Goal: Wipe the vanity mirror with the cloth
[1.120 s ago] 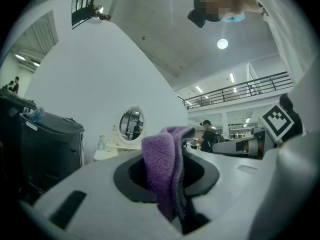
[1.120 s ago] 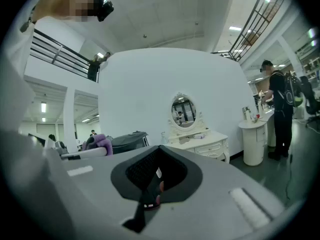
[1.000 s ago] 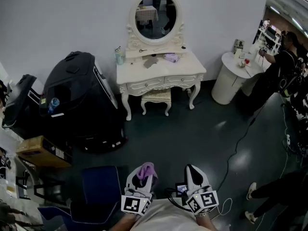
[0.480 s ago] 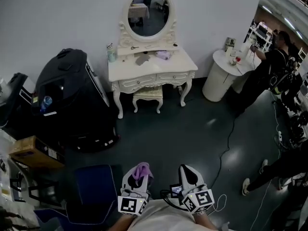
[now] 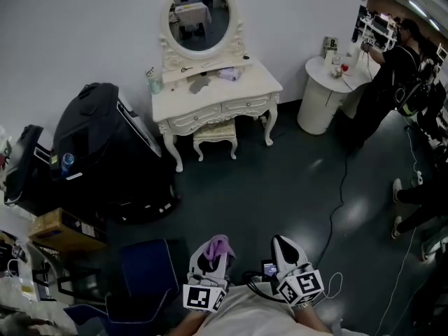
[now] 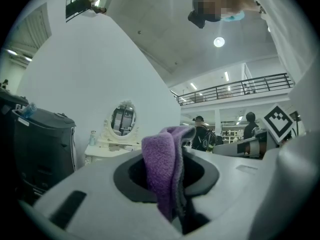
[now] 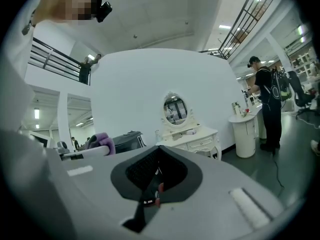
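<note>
An oval vanity mirror (image 5: 199, 17) in a white carved frame stands on a white dressing table (image 5: 238, 92) against the far wall, well away from me. The mirror (image 6: 123, 120) shows small in the left gripper view, and as a small oval mirror (image 7: 175, 109) in the right gripper view. My left gripper (image 5: 213, 250) is held low near my body, shut on a purple cloth (image 6: 165, 169) that sticks up between its jaws. The cloth (image 5: 218, 244) shows as a pink-purple tuft in the head view. My right gripper (image 5: 286, 252) sits beside it, shut with nothing in it.
A white stool (image 5: 215, 136) is tucked under the table. A large black machine (image 5: 98, 145) stands to the left, a blue chair (image 5: 147, 271) near my left side. A round white stand (image 5: 323, 93) with small items is right, a person (image 5: 392, 68) beside it. A cable (image 5: 343, 187) runs across the dark floor.
The head view has shifted: the vanity now sits further left and higher in the frame. Both grippers keep their pose near my body, the cloth still held in the left one.
</note>
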Tool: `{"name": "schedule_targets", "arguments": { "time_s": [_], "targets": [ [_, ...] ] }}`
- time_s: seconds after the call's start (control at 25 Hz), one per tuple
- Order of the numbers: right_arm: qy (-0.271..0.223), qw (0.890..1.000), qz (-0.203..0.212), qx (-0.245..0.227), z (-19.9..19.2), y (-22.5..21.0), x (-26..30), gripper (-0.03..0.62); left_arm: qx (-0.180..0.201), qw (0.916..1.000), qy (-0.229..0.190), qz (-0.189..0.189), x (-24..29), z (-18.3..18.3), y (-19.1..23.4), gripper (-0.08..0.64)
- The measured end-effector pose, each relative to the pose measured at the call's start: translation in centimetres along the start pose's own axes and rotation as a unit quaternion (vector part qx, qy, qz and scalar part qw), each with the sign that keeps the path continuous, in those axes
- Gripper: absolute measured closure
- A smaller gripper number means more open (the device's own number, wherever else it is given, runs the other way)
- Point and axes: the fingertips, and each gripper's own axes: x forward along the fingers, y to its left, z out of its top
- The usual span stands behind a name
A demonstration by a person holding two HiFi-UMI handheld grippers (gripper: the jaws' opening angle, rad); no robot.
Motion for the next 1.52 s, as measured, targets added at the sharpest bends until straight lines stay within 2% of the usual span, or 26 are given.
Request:
{"name": "schedule_targets", "arguments": {
  "time_s": [0.28, 0.52, 0.72, 0.92, 1.2, 1.4, 1.52],
  "targets": [
    [-0.013, 0.999, 0.008, -0.034, 1.7, -4.1, -2.7, 0.584, 0.001, 0.9999, 0.003, 0.016, 1.6, -1.3, -3.9, 0.462],
    [-0.020, 1.000, -0.016, -0.013, 2.0, -7.6, -3.7, 0.584, 0.016, 0.9998, 0.007, 0.007, 4.2, -1.6, -5.3, 0.462],
    [-0.007, 1.000, -0.025, -0.013, 1.9, -9.7, -1.5, 0.584, 0.011, 0.9999, 0.008, 0.004, 6.9, -2.1, -4.7, 0.462],
    [-0.008, 0.999, -0.025, -0.019, 2.9, -10.5, 3.0, 0.584, 0.005, 0.9999, 0.011, -0.008, 11.1, -2.4, -2.2, 0.462],
    [-0.003, 0.999, -0.033, -0.030, 5.3, -11.6, 11.6, 0.584, 0.009, 0.9995, -0.015, -0.025, 19.4, 0.8, 4.1, 0.462],
    [-0.007, 0.997, -0.063, -0.048, 6.7, -12.8, 17.1, 0.584, 0.003, 0.9987, 0.001, -0.051, 23.8, 0.7, 7.5, 0.463],
    [-0.006, 0.997, -0.072, -0.040, 6.7, -13.2, 19.8, 0.584, 0.002, 0.9978, 0.007, -0.066, 25.7, 0.4, 9.5, 0.462]
  ]
}}
